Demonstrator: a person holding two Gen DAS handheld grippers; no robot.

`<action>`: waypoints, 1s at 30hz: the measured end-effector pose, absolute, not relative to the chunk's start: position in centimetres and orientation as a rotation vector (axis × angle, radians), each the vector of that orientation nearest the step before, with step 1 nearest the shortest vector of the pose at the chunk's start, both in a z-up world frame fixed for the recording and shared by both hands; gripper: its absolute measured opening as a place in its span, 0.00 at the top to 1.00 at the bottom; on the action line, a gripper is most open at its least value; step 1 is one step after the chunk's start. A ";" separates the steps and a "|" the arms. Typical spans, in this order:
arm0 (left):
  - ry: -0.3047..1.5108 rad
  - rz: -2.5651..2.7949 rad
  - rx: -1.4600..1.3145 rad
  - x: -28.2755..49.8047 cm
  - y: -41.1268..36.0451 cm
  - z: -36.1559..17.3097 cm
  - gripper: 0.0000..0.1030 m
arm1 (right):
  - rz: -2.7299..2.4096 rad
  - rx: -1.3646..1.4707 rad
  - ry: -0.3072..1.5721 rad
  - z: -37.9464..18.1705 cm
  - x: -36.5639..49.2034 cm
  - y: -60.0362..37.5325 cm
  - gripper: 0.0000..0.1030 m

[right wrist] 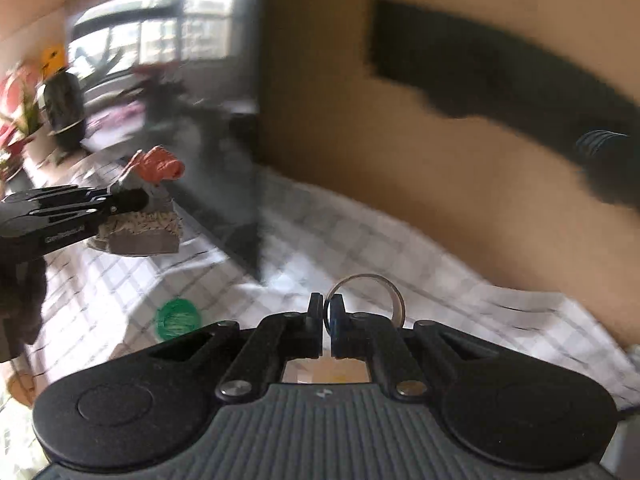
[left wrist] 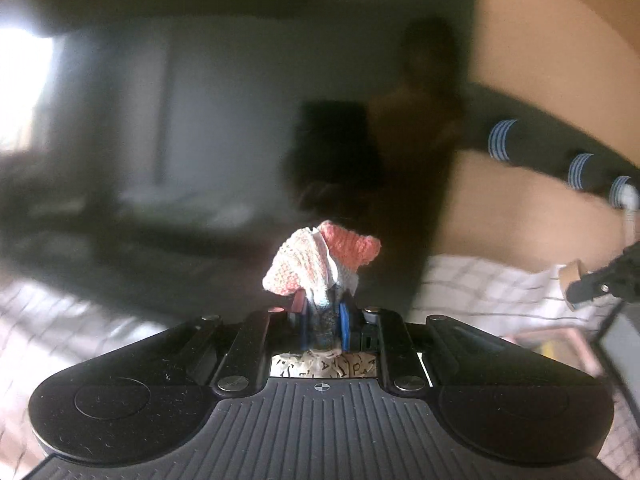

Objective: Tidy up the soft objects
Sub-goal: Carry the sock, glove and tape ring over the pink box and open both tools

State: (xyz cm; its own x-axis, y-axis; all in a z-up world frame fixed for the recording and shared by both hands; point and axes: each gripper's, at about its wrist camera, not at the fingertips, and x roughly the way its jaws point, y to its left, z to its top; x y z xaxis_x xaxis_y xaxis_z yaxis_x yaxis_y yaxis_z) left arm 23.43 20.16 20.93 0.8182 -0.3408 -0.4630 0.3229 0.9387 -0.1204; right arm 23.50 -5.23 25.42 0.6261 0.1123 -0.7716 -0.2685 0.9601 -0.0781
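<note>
My left gripper (left wrist: 323,307) is shut on a bunched pink, white and orange knitted cloth (left wrist: 320,256) and holds it up in the air. The same cloth (right wrist: 158,166) shows orange at the left gripper's tip in the right wrist view, above the checked tablecloth (right wrist: 360,240). My right gripper (right wrist: 326,308) is shut on a roll of clear tape (right wrist: 366,298), held by its rim above the tablecloth. The right gripper also shows at the right edge of the left wrist view (left wrist: 580,284), with the tape roll (left wrist: 572,280) at its tip.
A green round item (right wrist: 178,318) lies on the tablecloth at lower left. A stack of folded cloths (right wrist: 140,232) sits under the left gripper. A large dark screen (left wrist: 200,120) and a tan wall (right wrist: 440,140) stand behind. Plants and pots (right wrist: 60,108) stand far left.
</note>
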 end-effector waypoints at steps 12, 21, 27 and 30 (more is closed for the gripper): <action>0.582 -0.734 0.019 21.8 2.0 20.4 0.83 | -0.021 -0.027 0.812 26.6 18.9 -19.9 0.97; 0.812 -0.954 -0.078 22.9 -8.7 13.6 0.72 | -0.071 0.190 0.851 22.8 18.0 -25.1 0.97; 0.877 -0.722 0.278 22.9 -12.7 8.0 0.72 | -0.071 0.325 0.904 18.3 19.9 -26.9 0.97; 0.856 -0.733 0.307 22.7 -12.0 8.0 0.72 | -0.053 0.389 0.939 15.4 21.6 -27.4 0.97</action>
State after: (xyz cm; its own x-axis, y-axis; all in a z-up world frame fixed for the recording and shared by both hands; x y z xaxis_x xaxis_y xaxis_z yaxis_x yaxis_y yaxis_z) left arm 22.66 -11.97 7.97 0.4339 -0.4607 -0.7742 0.6947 0.7183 -0.0381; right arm 21.56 -27.42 15.41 0.5944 0.1228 -0.7947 0.2120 0.9294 0.3022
